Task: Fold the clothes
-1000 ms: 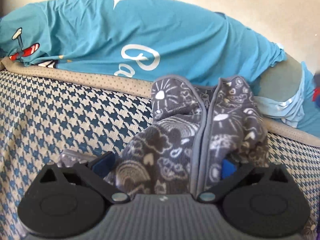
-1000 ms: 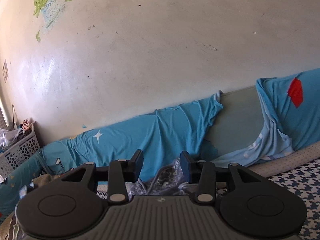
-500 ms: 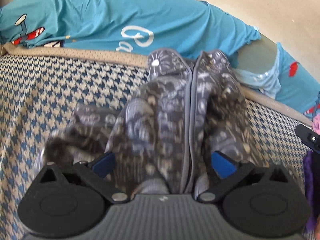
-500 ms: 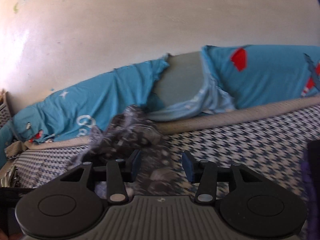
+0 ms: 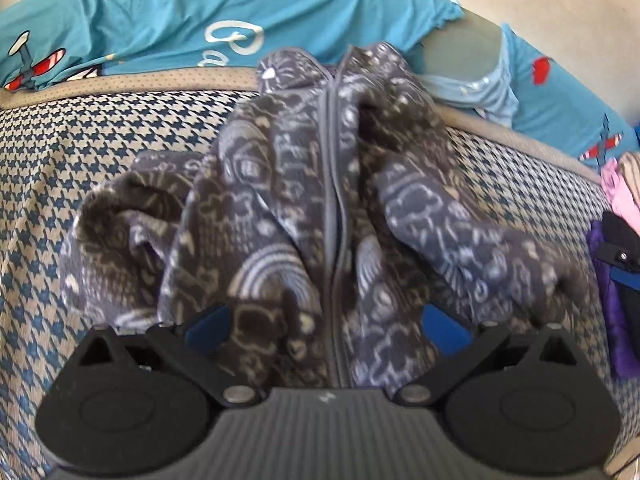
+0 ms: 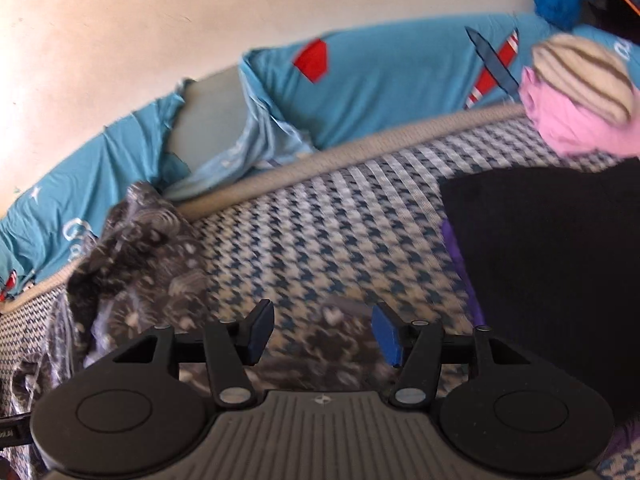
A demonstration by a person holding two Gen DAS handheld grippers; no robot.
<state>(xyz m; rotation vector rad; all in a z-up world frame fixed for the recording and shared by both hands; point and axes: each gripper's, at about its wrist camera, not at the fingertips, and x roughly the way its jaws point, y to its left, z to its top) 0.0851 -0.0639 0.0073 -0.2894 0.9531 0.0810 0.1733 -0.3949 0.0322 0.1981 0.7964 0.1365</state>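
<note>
A grey fleece zip garment point(image 5: 332, 200) with a pale doodle print lies stretched on the houndstooth bed cover point(image 5: 100, 140), hood toward the wall and a sleeve out to each side. My left gripper point(image 5: 326, 326) stands wide open over its lower part, and the fabric lies flat between the blue pads. One black finger point(image 5: 619, 258) of the right gripper shows at that view's right edge. In the right wrist view my right gripper point(image 6: 322, 332) hovers over a blurred sleeve end point(image 6: 320, 340). Its jaws are opening and the pads are clear of the cloth. The garment's body point(image 6: 136, 248) lies to its left.
Teal printed cushions point(image 5: 240, 12) line the cream wall behind the bed. A folded black cloth point(image 6: 552, 264) on a purple one lies close to the right of my right gripper. A pink and a striped folded piece point(image 6: 576, 76) sit further back right.
The garment went from bunched close to the left camera to stretched out, both sleeves showing. The right view swung down from the wall to the bed and its jaws widened.
</note>
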